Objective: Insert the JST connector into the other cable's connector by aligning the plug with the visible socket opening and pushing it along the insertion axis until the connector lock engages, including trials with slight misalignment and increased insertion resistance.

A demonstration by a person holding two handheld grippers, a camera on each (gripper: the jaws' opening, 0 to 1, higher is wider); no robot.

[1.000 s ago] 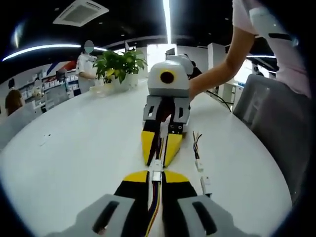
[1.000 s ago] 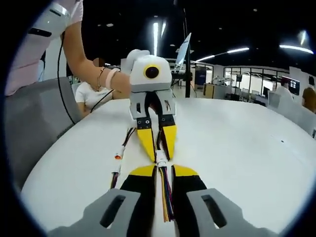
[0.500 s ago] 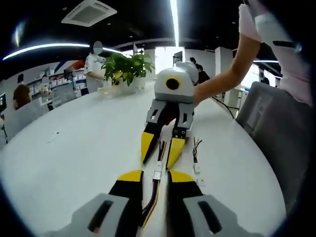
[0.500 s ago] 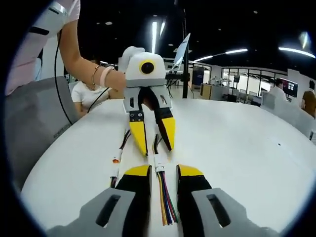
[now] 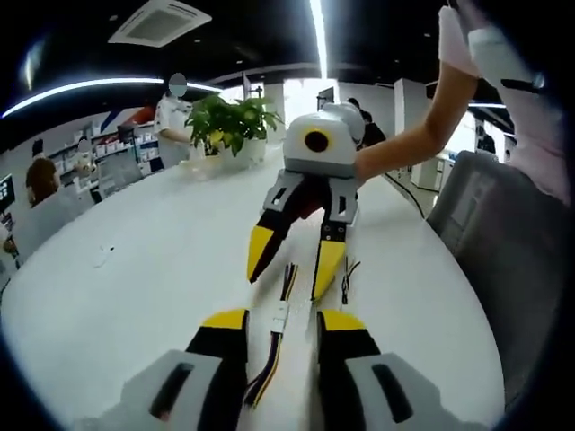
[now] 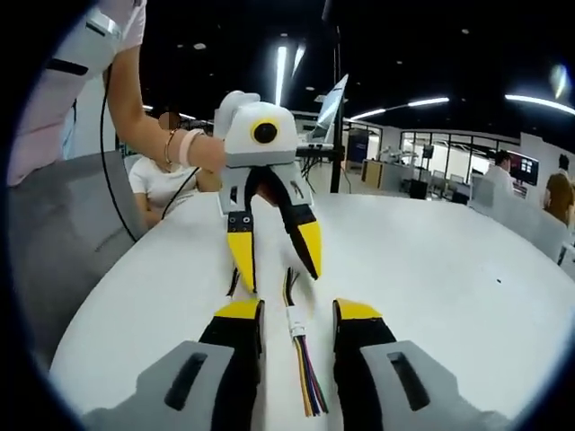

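Both grippers are showing the same build: black jaws ending in yellow tips, on grey plastic bases with slotted holes, as on the left gripper (image 5: 280,325) and right gripper (image 6: 297,314). The person is wearing a pale pink short sleeve (image 5: 526,90) and a bracelet (image 6: 184,144).

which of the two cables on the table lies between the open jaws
The joined cable with the white connector, lying between both grippers' open jaws. The other cable lies off to the side, outside them.

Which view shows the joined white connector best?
The right gripper view: the white connector lies clearly between the open jaws, coloured wires fanning toward the camera. In the left gripper view, the connector looks smaller and dimmer on the white table.
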